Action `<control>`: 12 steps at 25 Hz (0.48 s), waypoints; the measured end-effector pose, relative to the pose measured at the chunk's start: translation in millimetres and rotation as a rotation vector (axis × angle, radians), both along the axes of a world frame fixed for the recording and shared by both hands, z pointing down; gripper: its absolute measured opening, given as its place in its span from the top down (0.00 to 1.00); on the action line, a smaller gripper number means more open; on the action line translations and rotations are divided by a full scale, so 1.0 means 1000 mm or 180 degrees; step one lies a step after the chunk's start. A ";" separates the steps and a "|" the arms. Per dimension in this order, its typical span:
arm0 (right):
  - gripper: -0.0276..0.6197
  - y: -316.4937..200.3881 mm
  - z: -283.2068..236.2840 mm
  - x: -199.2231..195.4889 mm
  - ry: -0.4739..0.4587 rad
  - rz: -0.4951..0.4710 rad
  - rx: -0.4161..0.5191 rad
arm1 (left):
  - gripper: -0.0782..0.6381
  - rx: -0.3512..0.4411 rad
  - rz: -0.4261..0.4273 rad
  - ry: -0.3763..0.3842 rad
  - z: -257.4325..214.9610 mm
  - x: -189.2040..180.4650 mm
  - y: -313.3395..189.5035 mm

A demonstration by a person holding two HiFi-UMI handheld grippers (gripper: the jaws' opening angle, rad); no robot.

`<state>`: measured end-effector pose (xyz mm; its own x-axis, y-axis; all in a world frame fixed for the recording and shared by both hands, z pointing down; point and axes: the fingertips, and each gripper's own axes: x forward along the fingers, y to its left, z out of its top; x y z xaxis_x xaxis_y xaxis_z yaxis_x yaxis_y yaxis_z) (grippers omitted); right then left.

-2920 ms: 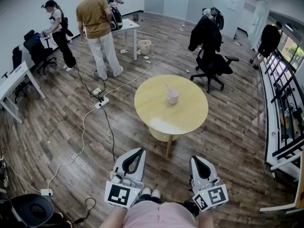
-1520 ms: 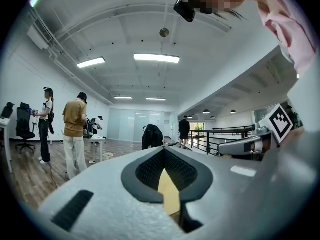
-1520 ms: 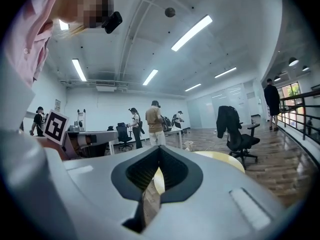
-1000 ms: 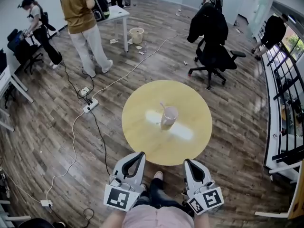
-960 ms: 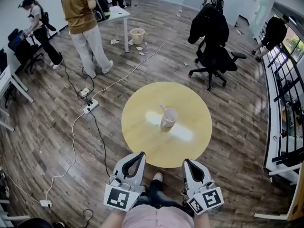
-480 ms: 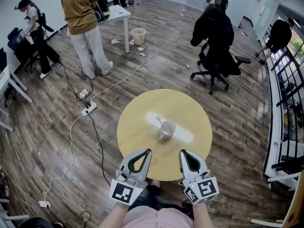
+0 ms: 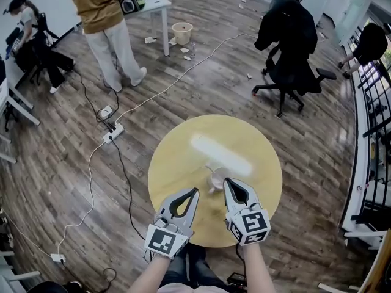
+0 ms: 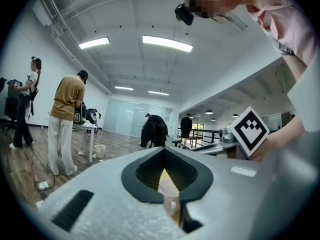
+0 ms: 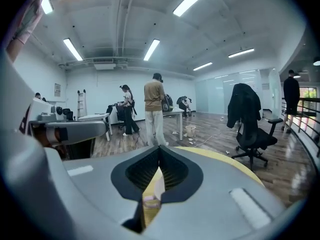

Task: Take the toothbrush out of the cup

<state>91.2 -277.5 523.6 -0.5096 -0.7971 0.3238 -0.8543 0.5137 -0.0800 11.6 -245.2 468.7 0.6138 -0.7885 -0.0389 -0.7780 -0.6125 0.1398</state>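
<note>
A white cup [image 7: 216,179] stands near the middle of the round yellow table [image 7: 177,163]. A toothbrush [image 7: 210,168] leans out of it toward the far left. My right gripper [image 7: 227,181] is shut and empty, with its tip just right of the cup and hiding part of it. My left gripper [image 7: 195,190] is shut and empty, a little short of the cup on its left. The cup [image 8: 170,196] shows through the gap in the left gripper [image 8: 163,149]. In the right gripper view the cup [image 9: 150,202] sits low between the shut jaws of the right gripper [image 9: 159,146].
A black office chair [image 7: 293,54] draped with a jacket stands beyond the table. A person in a brown shirt [image 7: 104,11] stands by a white desk [image 7: 154,3] at the far left. Cables and a power strip [image 7: 113,133] lie on the wood floor. A railing [image 7: 372,133] runs along the right.
The table has come closer. Both grippers moved forward from in front of the table's near edge to over the table, up to the cup. Both stay shut.
</note>
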 end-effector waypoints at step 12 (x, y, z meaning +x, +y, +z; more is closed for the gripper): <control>0.78 -0.058 0.088 -0.039 0.0906 -0.0308 -0.0503 | 0.90 -0.0423 -0.0244 0.0018 0.050 -0.020 -0.034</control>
